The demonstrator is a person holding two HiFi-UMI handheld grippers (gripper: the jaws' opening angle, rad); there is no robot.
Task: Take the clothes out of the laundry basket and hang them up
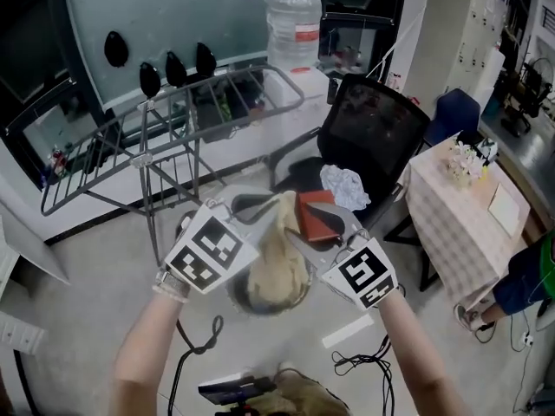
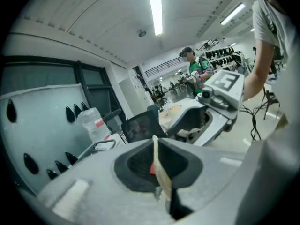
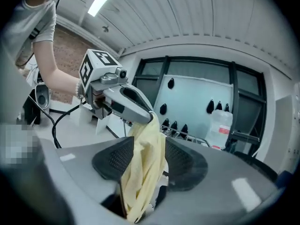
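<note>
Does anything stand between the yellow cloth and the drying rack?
Nothing visible does. The yellow cloth hangs near the drying rack; the black chair stands off to the right.

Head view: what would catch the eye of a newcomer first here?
A pale yellow cloth hangs in the centre, pinched by the left gripper and passing between the fingers of the right gripper. Behind it, at upper left, stands a grey drying rack; at upper right, a black office chair.

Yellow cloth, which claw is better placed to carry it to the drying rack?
Likely left. The left claw is shut on the yellow cloth, and the drying rack stands on its side; the right claw has its jaws apart.
</note>
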